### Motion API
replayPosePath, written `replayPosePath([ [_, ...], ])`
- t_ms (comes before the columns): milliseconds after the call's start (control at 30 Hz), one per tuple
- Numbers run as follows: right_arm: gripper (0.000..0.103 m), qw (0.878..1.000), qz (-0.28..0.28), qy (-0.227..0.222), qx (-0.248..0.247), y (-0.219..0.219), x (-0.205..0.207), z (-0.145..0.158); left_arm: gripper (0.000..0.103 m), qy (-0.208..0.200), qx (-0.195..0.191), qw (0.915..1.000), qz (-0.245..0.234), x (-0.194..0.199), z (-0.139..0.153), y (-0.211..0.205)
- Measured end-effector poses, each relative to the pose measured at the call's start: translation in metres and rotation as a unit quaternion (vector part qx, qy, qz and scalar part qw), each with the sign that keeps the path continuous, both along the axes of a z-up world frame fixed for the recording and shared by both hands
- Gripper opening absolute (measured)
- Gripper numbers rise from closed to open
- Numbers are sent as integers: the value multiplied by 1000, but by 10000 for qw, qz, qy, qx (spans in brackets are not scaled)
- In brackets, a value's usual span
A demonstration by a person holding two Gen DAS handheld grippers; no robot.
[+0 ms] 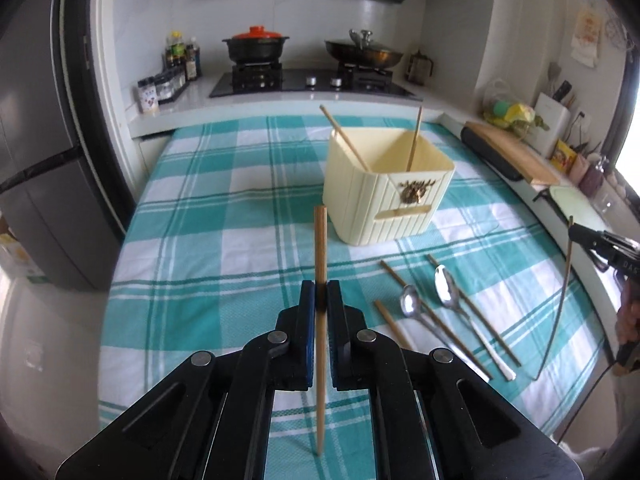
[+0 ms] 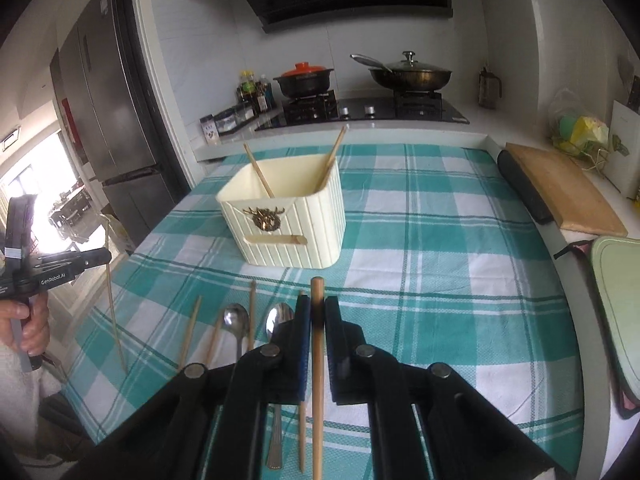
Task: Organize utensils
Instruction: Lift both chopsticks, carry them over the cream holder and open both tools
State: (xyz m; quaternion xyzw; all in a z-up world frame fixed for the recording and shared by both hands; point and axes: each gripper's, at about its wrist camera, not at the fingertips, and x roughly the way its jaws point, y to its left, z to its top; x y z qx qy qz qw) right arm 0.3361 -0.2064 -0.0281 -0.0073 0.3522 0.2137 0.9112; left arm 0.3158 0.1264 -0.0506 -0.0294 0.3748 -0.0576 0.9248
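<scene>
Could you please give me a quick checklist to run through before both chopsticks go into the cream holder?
1. Left gripper shut on its chopstick: ok.
2. Right gripper shut on its chopstick: ok.
3. Both held chopsticks lifted off the checked cloth: ok.
4. Cream holder upright with its top open: ok; two chopsticks already lean inside.
5. Path from either gripper to the holder free of obstacles: ok.
6. Utensils left on the cloth: not ok; two spoons and several chopsticks remain.
</scene>
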Motion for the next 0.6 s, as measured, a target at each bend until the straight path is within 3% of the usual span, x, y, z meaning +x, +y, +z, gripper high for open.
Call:
replayPosePath([
  [367,7,9953,113,-959,71,17,-29,51,4,-617,-257,9977,-136,-26,42,-15],
  [600,7,9873,26,-1579,166,26,-5,94,4,-998,-484,9938,-118,-12,85,-13],
])
